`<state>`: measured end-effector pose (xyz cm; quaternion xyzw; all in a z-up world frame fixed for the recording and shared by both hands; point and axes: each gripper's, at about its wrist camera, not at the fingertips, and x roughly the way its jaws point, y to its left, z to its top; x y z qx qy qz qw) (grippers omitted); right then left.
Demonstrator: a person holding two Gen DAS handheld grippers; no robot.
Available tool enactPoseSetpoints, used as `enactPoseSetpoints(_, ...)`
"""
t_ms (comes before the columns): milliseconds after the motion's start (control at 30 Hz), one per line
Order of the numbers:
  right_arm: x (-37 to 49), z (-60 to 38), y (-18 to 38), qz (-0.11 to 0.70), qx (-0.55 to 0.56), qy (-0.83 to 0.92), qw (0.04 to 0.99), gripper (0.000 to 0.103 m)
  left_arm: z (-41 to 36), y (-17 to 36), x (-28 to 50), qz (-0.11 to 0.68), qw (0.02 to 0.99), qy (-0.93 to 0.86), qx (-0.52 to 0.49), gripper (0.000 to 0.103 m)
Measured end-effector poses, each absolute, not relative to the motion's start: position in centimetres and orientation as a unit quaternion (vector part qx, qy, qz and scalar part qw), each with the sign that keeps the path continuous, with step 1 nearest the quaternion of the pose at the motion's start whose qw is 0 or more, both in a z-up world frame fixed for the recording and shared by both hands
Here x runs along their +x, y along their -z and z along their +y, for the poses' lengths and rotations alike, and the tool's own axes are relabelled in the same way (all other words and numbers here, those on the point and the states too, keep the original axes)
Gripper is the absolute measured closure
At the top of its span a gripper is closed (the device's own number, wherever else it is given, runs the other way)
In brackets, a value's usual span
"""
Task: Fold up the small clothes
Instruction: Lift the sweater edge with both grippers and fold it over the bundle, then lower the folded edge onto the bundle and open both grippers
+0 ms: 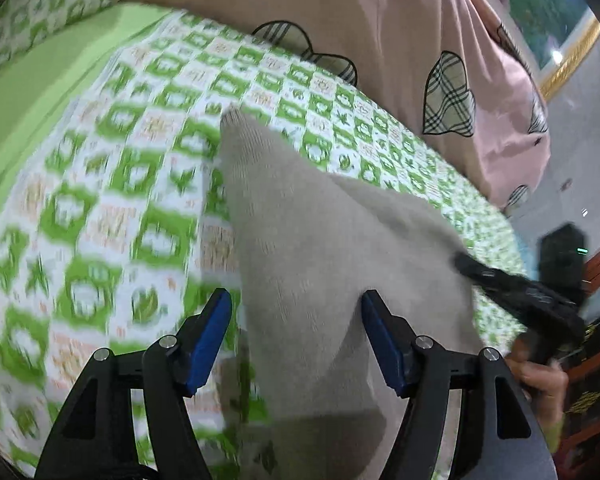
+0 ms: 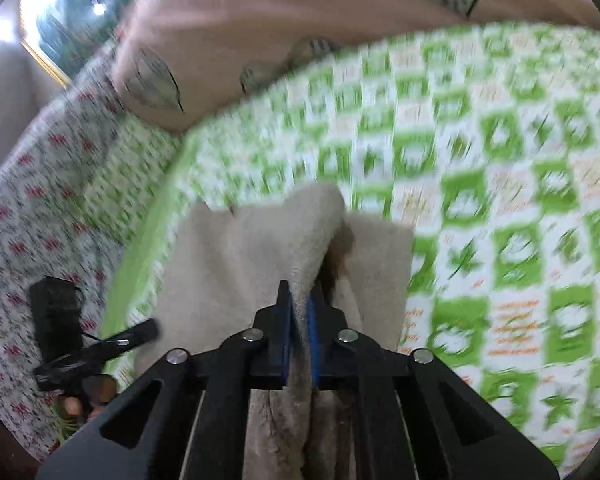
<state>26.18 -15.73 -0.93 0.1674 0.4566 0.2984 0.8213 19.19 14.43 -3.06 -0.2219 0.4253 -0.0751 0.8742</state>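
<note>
A small grey garment (image 1: 300, 248), soft and knitted-looking, sits in the middle of both views, over a bedspread (image 1: 120, 168) printed with green and white squares.

In the left wrist view, the left claw (image 1: 296, 332) fills the lower centre of the frame with its blue-padded fingers (image 1: 208, 336) spread wide. The grey cloth runs between them from the bottom edge up to a point near the centre of the frame, but neither pad presses on it. At the right edge the right claw (image 1: 516, 292) reaches in as a dark bar, its tip touching the right side of the garment, with part of the person's hand (image 1: 540, 376) under it.

In the right wrist view, the right claw (image 2: 298, 304) is at the lower centre, its fingers narrowed onto a raised fold of the grey garment (image 2: 268, 240); the cloth is pinched between the blue pads and bunches up above them, while the rest lies flatter to the left and right. At the lower left of that frame the left claw (image 2: 100, 344) shows as a dark shape beside the cloth.

A pink blanket (image 1: 380, 20) with plaid heart shapes lies across the top of both frames, behind the bedspread. A second sheet (image 2: 40, 208), pale with small red marks, covers the left side of the right wrist view. Both views are blurred, so finer detail of the garment cannot be made out.
</note>
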Motion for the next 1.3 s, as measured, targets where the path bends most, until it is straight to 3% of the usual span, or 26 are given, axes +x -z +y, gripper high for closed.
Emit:
enactPoseSetpoints(167,26.9,-17.2,2.4,0.476,0.157,-0.266,0.824,0.095,13.7,3.9,21.4,0.435,0.879,0.039,-0.192,0.045)
enactPoseSetpoints(400,26.9,-17.1,4.9,0.497,0.184,-0.254,0.809,0.091,13.9,4.5,20.6,0.432,0.884,0.034,-0.176,0.044)
enactPoseSetpoints(567,23.1,-19.1,2.0,0.477,0.194,-0.264,0.816,0.075,13.8,1.9,14.8,0.4,0.898,0.054,-0.173,0.045)
enactPoseSetpoints(633,20.6,-19.9,1.1,0.463,0.194,-0.273,0.821,0.061,13.4,1.5,11.3,0.39,0.902,0.071,-0.17,0.043)
enactPoseSetpoints(933,11.7,-21.4,2.0,0.468,0.189,-0.296,0.811,0.06,9.4,3.4,-0.3,0.389,0.906,0.095,-0.14,0.042)
enactPoseSetpoints(1300,10.1,-19.1,3.7,0.47,0.181,-0.313,0.805,0.061,6.3,6.7,1.7,0.402,0.913,-0.008,-0.062,0.042)
